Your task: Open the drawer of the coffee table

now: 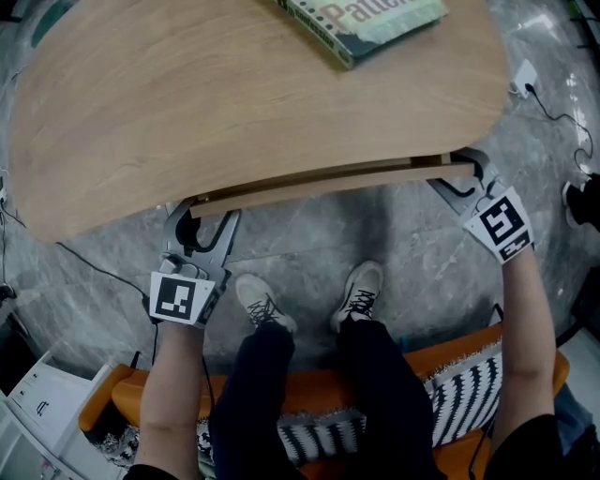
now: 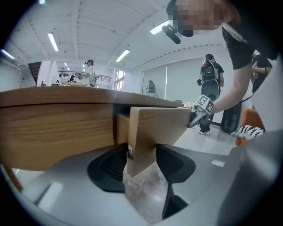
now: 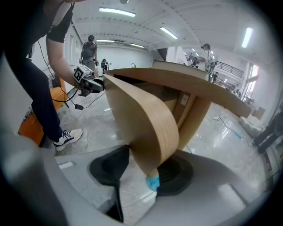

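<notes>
Bright, even light from ceiling strip lamps (image 3: pixel 117 12); glossy floor (image 3: pixel 221 132) shows glare; both gripper views bulge fisheye-fashion with dark corners

1. Cut off at the head view's top edge: book (image 1: pixel 370 23), title incomplete.
2. Concealed beneath the table (image 1: pixel 187 122): drawer (image 1: pixel 328 182) interior.
3. Masked by the table rim in head view: tips of left tongs (image 1: pixel 200 220) and right tongs (image 1: pixel 459 174).

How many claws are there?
2. The left claw grips the drawer front at its left end; the right claw grips its right end. None seems hidden.
</notes>
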Tool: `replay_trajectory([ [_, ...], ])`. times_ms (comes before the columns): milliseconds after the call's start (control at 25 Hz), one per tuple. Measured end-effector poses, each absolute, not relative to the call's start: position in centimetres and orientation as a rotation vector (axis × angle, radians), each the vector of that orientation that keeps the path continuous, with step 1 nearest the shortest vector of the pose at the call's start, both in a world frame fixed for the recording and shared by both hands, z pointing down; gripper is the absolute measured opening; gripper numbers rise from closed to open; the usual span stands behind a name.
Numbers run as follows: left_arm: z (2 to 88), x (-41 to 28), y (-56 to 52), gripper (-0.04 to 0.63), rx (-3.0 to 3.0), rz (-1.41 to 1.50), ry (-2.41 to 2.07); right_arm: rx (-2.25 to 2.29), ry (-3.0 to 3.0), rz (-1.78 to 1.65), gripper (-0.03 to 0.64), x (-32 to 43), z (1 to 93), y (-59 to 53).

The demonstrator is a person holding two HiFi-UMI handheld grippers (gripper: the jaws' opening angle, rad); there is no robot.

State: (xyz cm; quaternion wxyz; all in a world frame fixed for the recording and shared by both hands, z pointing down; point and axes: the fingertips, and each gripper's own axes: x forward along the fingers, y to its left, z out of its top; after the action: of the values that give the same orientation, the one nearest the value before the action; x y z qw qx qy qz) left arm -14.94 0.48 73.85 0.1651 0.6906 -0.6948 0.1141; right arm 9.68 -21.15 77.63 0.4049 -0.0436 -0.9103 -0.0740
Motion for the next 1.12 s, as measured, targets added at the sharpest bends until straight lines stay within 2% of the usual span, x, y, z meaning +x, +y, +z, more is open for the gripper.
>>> replay_trajectory([
  [320,73.4,-14.0,1.7,0.19,1.948,0.305,-1.962,-0.153,-2.267,-0.182,0.175,10.8,77.7,-19.9],
  [1120,73.8,-8.6,8.3,0.189,1.903,0.279,-1.834,-0.178,-2.177,-0.165,0.167,16.6,78.1,-13.2],
])
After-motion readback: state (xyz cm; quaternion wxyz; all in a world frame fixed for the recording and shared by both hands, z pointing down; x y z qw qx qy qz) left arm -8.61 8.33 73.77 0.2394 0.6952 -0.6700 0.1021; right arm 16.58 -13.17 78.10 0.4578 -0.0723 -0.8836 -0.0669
